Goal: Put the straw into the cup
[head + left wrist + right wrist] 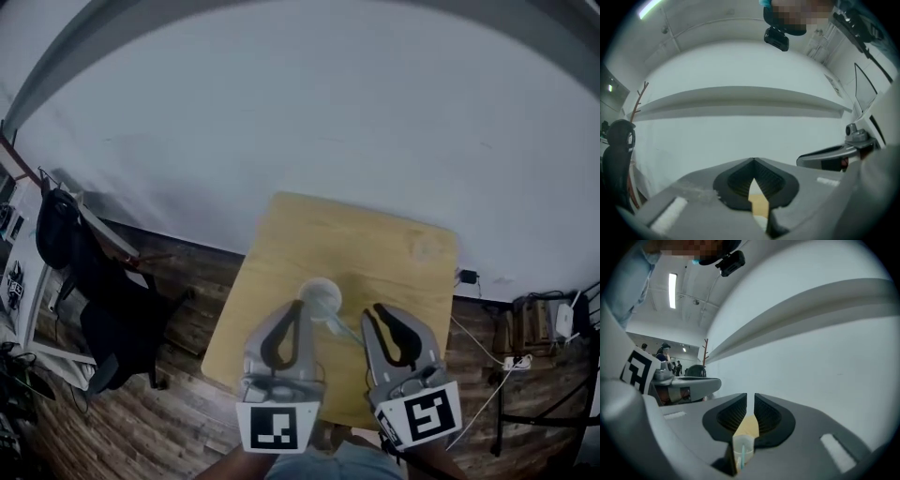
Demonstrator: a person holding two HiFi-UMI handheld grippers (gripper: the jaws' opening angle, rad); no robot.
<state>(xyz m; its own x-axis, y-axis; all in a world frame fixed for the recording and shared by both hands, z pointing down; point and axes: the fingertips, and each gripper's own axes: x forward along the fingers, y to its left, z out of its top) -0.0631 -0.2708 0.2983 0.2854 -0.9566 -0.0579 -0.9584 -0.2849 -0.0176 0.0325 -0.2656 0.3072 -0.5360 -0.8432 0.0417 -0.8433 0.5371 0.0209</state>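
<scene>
Here, in the head view, the white cup (pixel 321 296) stands near the middle of the wooden table (pixel 394 244). The straw (pixel 345 327) leans out of it toward the right hand-held gripper (pixel 380 312), and the left hand-held gripper (pixel 300 307) is just beside the cup. In the left gripper view, the left hand-held gripper (pixel 753 160) is clenched, tips touching, with nothing held. In the right gripper view, the right hand-held gripper (pixel 750 399) is released, a narrow slit between its jaws. Below it the cup (pixel 742 446) holds the pale blue straw (pixel 742 459).

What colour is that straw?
The straw is light blue, clearest in the right gripper view.
</scene>
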